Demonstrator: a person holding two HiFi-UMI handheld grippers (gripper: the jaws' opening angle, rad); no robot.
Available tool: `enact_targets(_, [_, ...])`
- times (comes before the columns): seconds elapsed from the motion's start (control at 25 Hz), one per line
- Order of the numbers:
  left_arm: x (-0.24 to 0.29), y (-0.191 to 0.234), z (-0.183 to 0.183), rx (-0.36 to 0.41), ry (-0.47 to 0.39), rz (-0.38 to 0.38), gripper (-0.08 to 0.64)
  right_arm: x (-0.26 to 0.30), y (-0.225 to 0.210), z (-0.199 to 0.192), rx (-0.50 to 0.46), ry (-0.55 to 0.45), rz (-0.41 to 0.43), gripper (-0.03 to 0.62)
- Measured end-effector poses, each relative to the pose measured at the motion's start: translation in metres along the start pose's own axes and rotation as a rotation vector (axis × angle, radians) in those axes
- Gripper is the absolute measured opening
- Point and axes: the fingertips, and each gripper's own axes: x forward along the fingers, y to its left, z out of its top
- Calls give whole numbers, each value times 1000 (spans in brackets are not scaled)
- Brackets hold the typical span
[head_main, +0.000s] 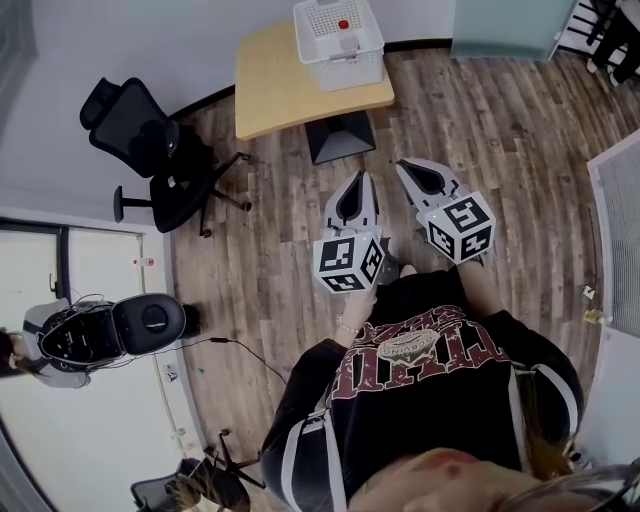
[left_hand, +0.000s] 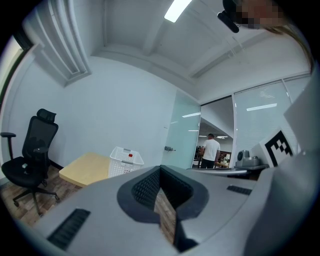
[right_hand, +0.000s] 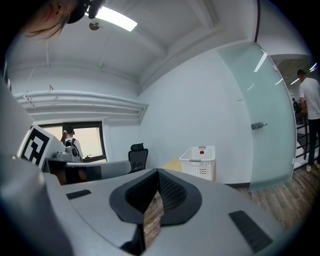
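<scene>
I hold both grippers in front of me above the wooden floor, pointing at a light wooden table (head_main: 275, 95). My left gripper (head_main: 363, 178) has its jaws shut tip to tip, with nothing between them; its own view shows the tips of the left gripper (left_hand: 161, 168) meeting. My right gripper (head_main: 403, 164) is likewise shut and empty, as seen on the right gripper (right_hand: 158, 171) in its own view. A white plastic basket (head_main: 339, 42) with a small red thing (head_main: 343, 24) inside stands on the table's far end. Both grippers are well short of the table.
A black office chair (head_main: 150, 150) stands left of the table by the wall. A frosted glass door (head_main: 505, 25) is at the far right; a person in a white shirt (left_hand: 210, 150) stands beyond it. A black round device (head_main: 150, 322) with cables lies at left.
</scene>
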Motion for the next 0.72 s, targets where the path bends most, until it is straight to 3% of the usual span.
enact_targets(0.72, [45, 42, 15, -7, 14, -41, 48, 55, -18, 15, -9, 7, -27, 18])
